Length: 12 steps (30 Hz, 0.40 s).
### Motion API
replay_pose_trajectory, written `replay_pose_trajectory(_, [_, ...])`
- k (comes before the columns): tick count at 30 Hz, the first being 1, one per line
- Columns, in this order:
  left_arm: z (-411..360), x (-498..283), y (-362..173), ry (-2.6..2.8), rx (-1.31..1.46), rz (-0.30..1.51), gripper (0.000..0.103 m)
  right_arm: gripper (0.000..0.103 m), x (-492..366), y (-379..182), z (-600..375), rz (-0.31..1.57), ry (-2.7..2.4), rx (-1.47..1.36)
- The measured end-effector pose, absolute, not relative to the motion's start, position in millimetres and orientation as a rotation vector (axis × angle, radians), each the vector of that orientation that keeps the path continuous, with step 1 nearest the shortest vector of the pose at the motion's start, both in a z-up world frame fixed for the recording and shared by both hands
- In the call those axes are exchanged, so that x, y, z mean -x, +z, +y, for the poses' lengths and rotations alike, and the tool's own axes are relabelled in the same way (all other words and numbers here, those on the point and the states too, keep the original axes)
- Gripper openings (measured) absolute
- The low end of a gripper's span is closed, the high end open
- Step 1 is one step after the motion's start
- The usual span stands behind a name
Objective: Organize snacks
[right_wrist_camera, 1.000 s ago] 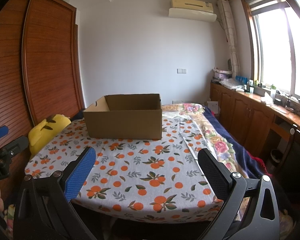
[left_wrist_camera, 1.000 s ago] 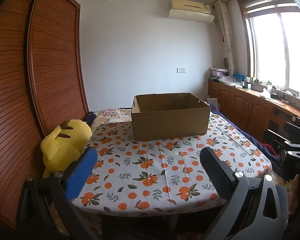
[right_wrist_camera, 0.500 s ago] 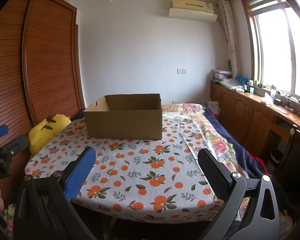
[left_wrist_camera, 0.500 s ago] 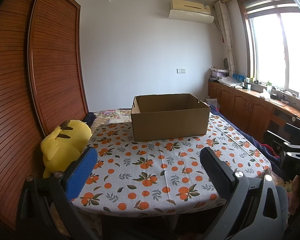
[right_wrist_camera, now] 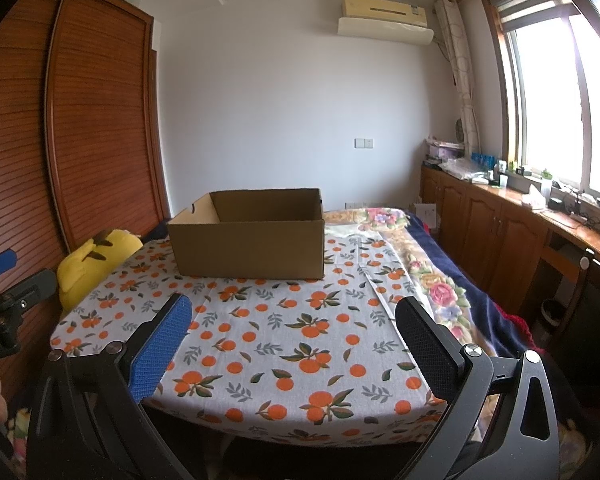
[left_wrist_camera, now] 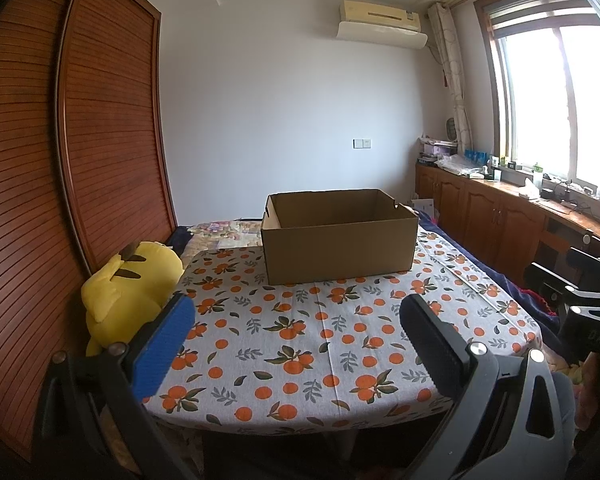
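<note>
Bedroom, daylit from the window on the right; a wooden slatted wardrobe lines the left wall. The surface (left_wrist_camera: 340,344), under an orange-print cloth, carries one thing only — an open cardboard box (left_wrist_camera: 338,246) standing upright toward its far edge. No snacks are visible anywhere on the cloth, and the box floor is hidden from both views, so whether snacks lie inside cannot be told. The scene fits either a box awaiting contents or one already filled.

The left claw (left_wrist_camera: 296,340) hangs short of the near edge, fingers spread wide, holding nothing. The right claw (right_wrist_camera: 292,340) likewise: spread, empty, level with the near edge. The two claws stand close side by side.

Hazards noted:
- The box looks light and sits on loose cloth — a knock against its near wall would likely slide it toward the far edge.
- The cloth overhangs the near edge; a claw finger catching it could drag the box.
- The yellow plush toy (left_wrist_camera: 128,292) crowds the left side and could foul a low left reach.
</note>
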<state>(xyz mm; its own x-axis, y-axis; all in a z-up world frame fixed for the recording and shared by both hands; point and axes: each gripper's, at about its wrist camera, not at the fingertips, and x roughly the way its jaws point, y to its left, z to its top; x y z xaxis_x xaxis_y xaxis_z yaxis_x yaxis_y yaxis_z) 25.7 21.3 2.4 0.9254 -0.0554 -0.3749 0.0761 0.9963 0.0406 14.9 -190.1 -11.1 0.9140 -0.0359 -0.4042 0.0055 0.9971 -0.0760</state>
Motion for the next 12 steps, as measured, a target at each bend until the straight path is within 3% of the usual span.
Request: replay_pose_trajectory(12, [21.2, -25.1, 2.4, -0.068, -0.055, 0.381, 0.103, 0.103, -14.7, -11.4, -190.3, 0.416, -0.021, 0.073])
